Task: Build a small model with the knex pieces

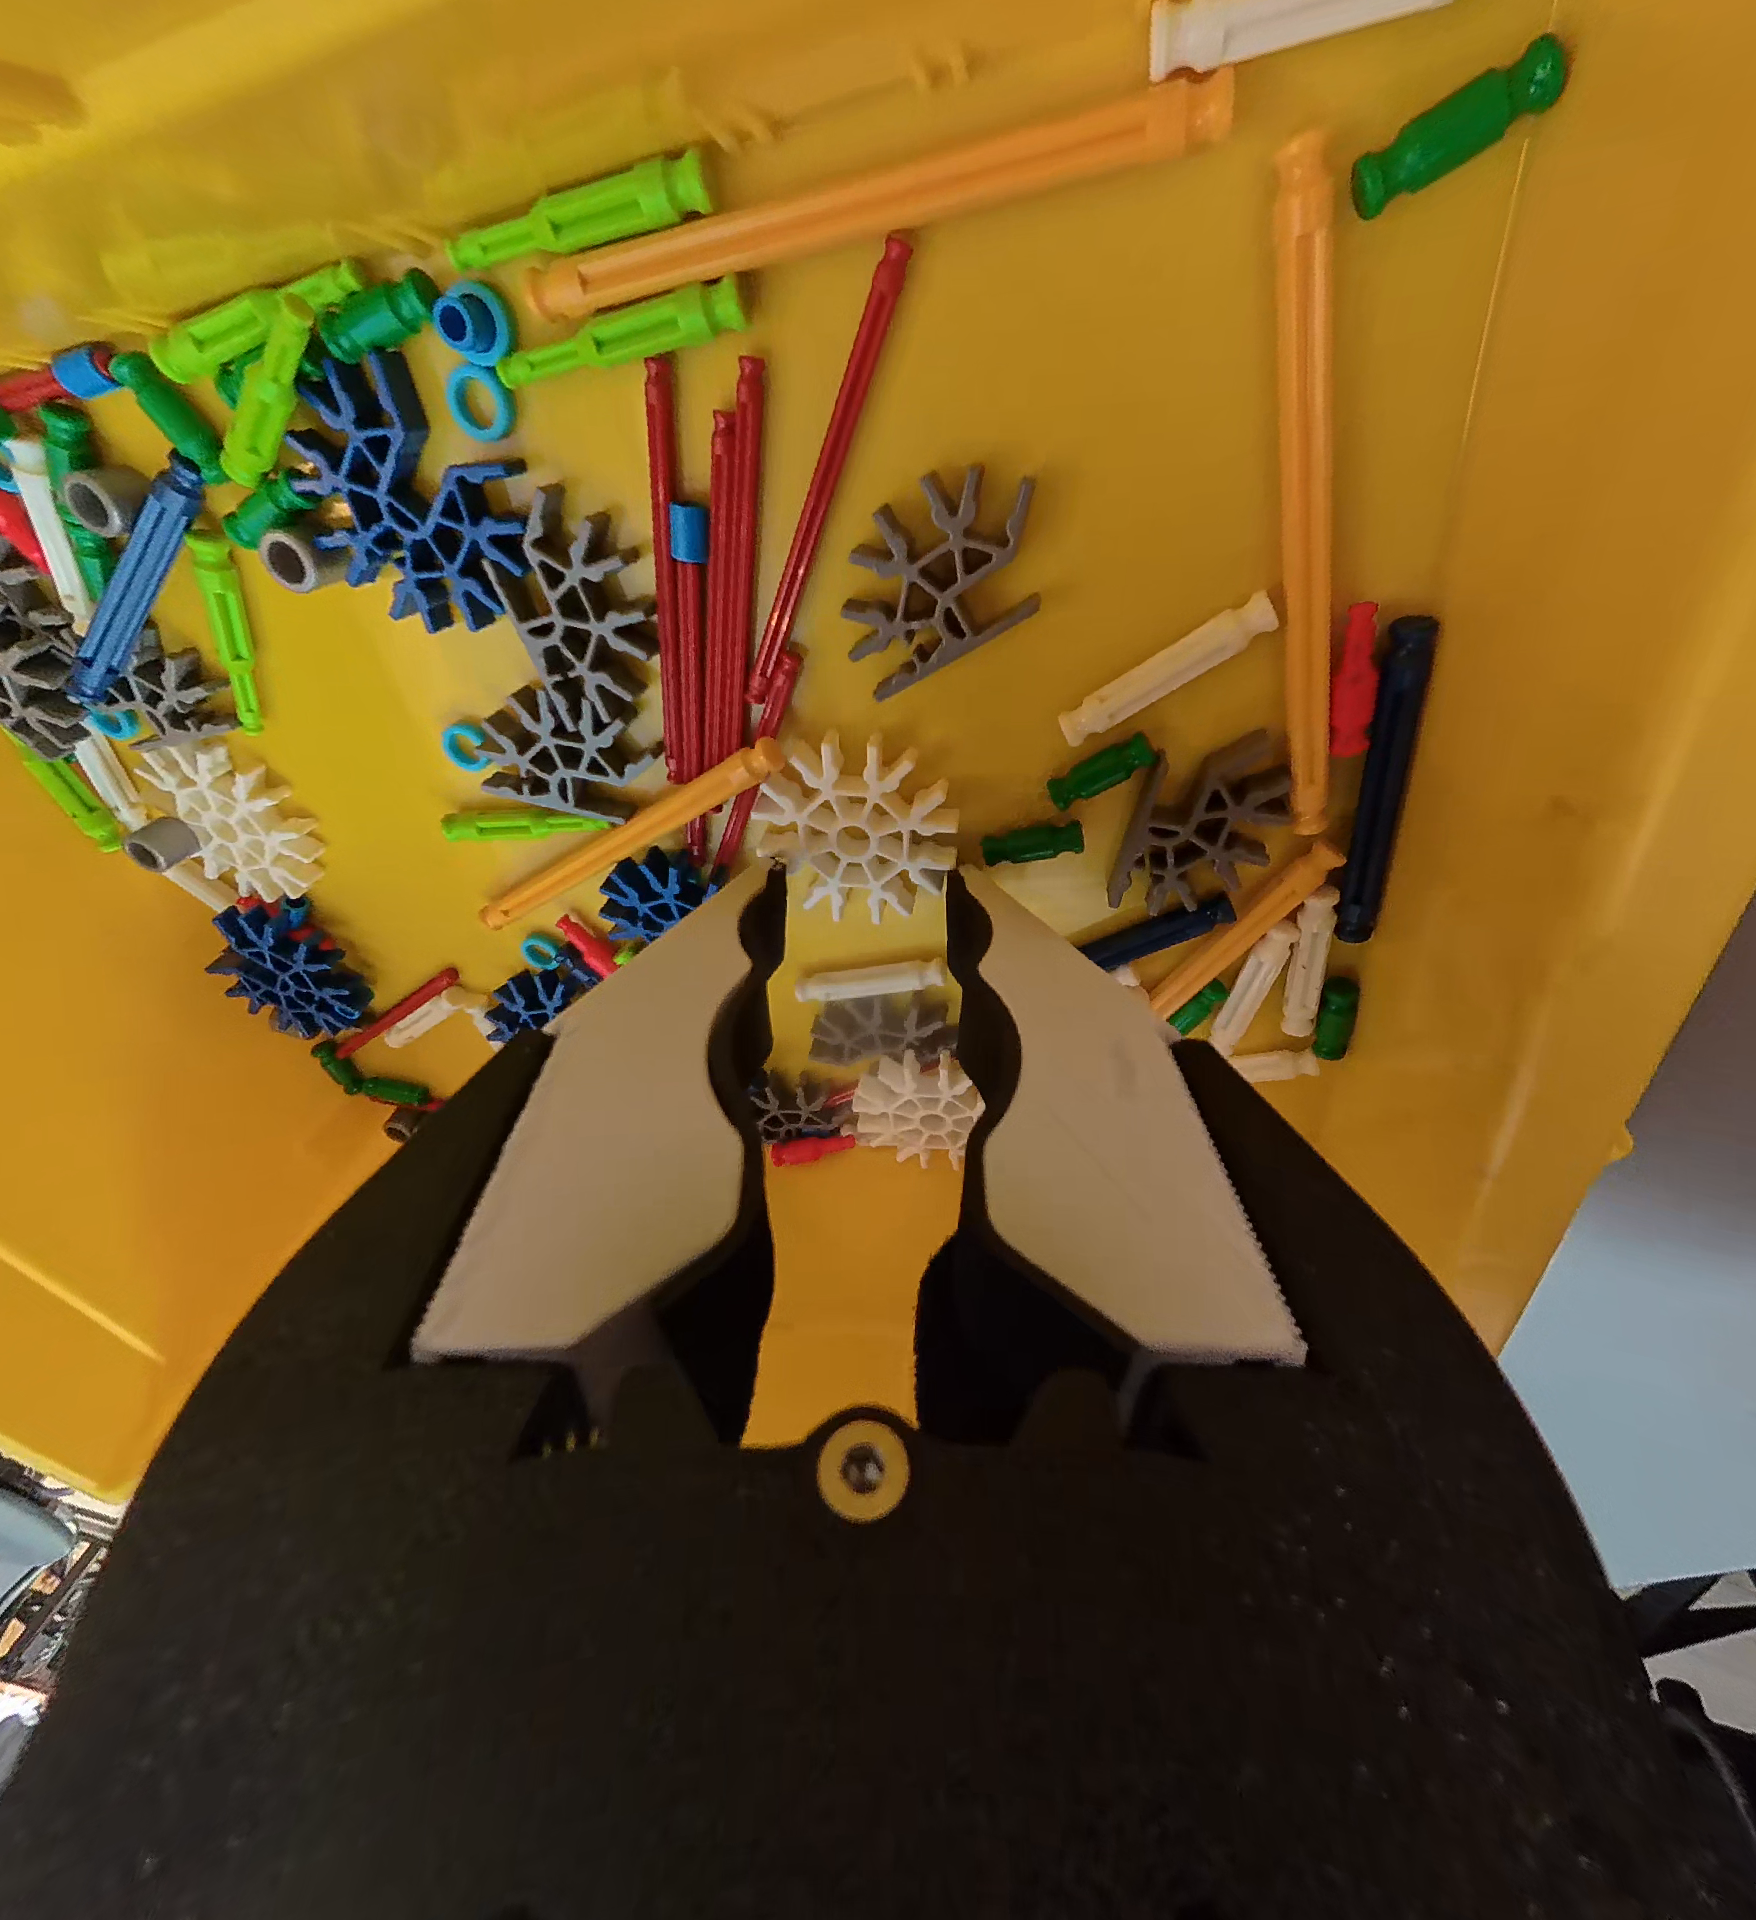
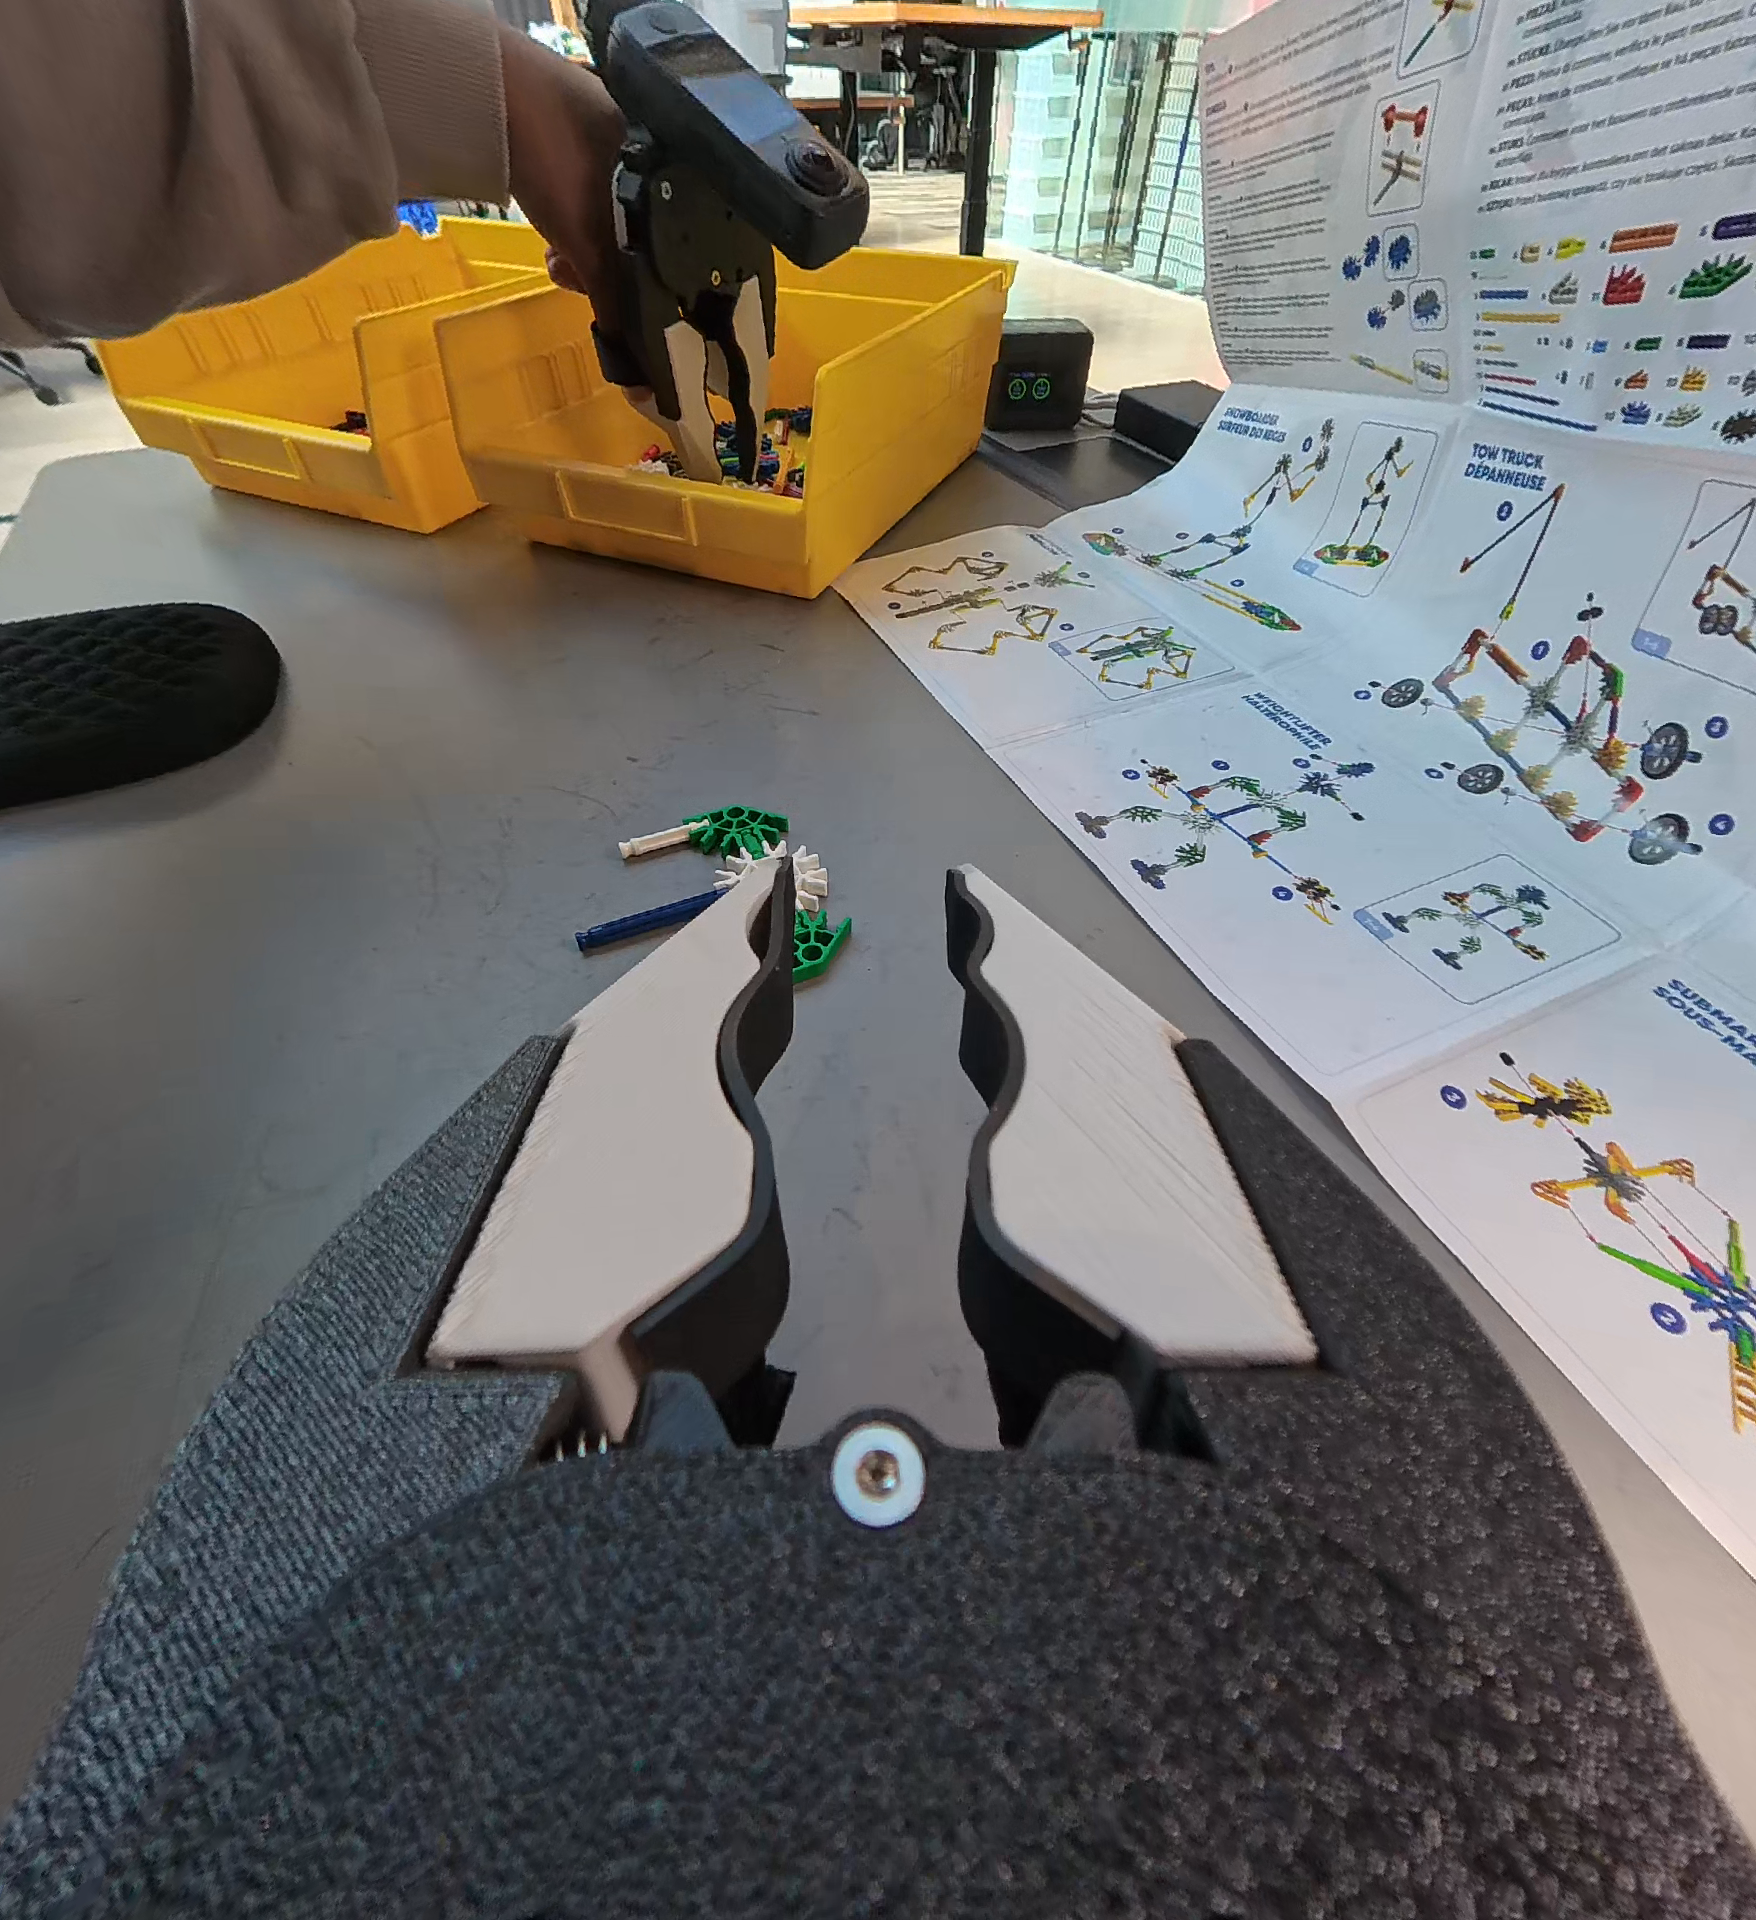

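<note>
My left gripper (image 1: 863, 878) is open and empty, pointing down into a yellow bin (image 1: 230, 1091) of plastic rods and connectors. Its tips stand on either side of a white snowflake connector (image 1: 853, 826). A short white rod (image 1: 869, 980), a grey connector (image 1: 879, 1029) and another white snowflake (image 1: 918, 1107) lie between its fingers. The right wrist view shows this gripper (image 2: 723, 473) reaching into the nearer yellow bin (image 2: 749, 540). My right gripper (image 2: 866, 883) is open and empty above the grey table (image 2: 334, 935), beside a small assembly of green connectors (image 2: 739, 828), a white snowflake (image 2: 801, 873), a white rod (image 2: 650, 842) and a blue rod (image 2: 640, 923).
A second yellow bin (image 2: 282, 416) stands left of the first. A folded instruction sheet (image 2: 1425, 727) lies on the right and rises at the back. A black padded rest (image 2: 74, 696) lies at left. Small black devices (image 2: 1040, 374) sit behind the bins. A person's sleeve (image 2: 178, 135) is at the upper left. There is about 45 cm between the tips of the two grippers. My left tips are roughly 30 cm from the black padded rest (image 2: 74, 696).
</note>
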`<state>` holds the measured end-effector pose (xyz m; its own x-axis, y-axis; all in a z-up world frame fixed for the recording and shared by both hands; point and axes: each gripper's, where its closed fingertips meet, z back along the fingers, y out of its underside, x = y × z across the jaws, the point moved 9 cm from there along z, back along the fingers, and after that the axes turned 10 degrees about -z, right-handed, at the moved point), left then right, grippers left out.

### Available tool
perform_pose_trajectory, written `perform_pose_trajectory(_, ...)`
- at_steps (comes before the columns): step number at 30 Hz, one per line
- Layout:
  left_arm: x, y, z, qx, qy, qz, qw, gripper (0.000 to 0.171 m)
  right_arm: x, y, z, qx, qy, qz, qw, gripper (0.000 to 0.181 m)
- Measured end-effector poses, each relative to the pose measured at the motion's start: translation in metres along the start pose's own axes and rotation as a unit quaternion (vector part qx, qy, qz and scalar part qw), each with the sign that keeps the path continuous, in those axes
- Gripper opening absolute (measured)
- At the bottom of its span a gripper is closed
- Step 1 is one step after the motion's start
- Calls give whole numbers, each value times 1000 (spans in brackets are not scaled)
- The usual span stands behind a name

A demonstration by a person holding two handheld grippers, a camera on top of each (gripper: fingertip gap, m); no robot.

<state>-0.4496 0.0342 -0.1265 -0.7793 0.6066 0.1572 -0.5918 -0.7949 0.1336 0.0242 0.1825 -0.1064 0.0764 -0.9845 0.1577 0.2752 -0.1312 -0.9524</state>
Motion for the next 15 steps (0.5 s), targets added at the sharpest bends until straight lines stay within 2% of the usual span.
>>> perform_pose_trajectory(15, 6, 1, -2, -18, 42, 50, 998, 32, 1, 0, -1, 4, -3, 5, 1000, 27)
